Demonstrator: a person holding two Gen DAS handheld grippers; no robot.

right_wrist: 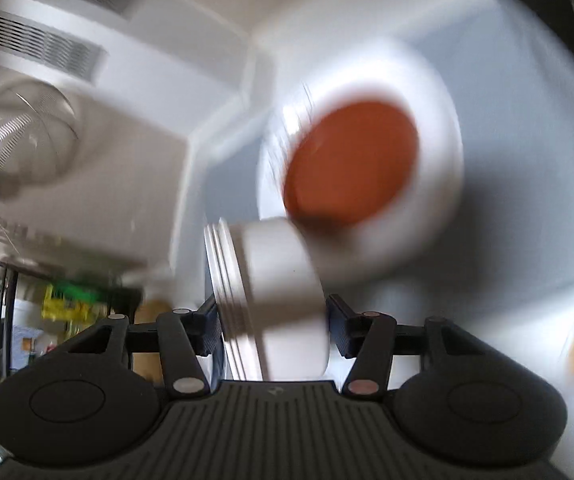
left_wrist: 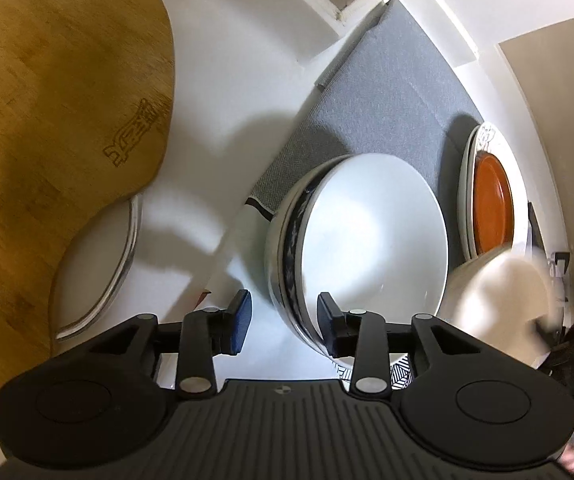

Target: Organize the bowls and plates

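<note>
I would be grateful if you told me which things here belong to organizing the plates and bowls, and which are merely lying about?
Part of the job:
- stack of bowls, white one on top
- orange plate on white plates
- white bowl between the right gripper's fingers
- left gripper, at the stack's rim

Lying about:
- wooden cutting board
- grey mat
- glass lid

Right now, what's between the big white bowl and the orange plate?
Only grey mat, a shadowed strip of it, separates the white bowl from the orange plate; the left wrist view shows it.
</note>
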